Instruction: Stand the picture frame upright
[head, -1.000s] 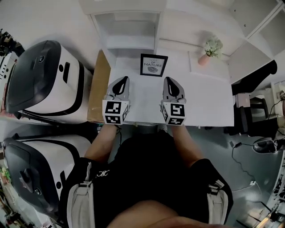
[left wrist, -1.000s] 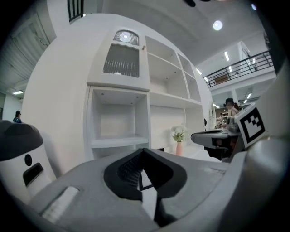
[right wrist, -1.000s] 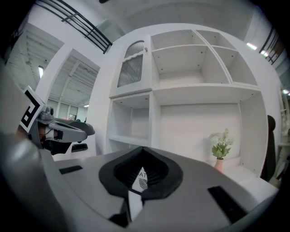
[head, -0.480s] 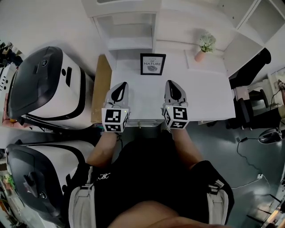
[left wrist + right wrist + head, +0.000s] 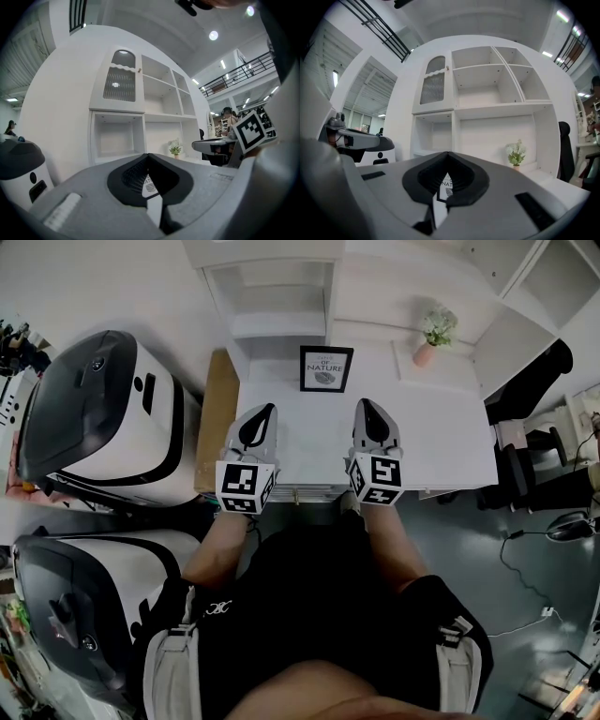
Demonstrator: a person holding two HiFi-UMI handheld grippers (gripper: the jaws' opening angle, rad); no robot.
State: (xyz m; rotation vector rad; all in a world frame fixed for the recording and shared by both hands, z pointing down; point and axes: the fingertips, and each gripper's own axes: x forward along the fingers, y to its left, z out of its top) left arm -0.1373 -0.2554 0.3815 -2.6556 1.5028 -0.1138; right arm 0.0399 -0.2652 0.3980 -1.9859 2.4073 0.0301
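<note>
The black picture frame with a white print stands upright at the back of the white table, facing me. My left gripper hovers over the table's near left part, jaws shut and empty. My right gripper is level with it to the right, also shut with nothing in it. Both point toward the frame and stay well short of it. In the left gripper view a sliver of the frame shows past the closed jaws; in the right gripper view the frame shows the same way.
A white shelf unit rises behind the table. A small potted plant stands at the back right. Two large white and black machines sit to the left, a cardboard box beside the table, and a dark chair to the right.
Both grippers have pulled back from the frame toward the table's near edge, staying shut. The frame has stayed upright in place.
</note>
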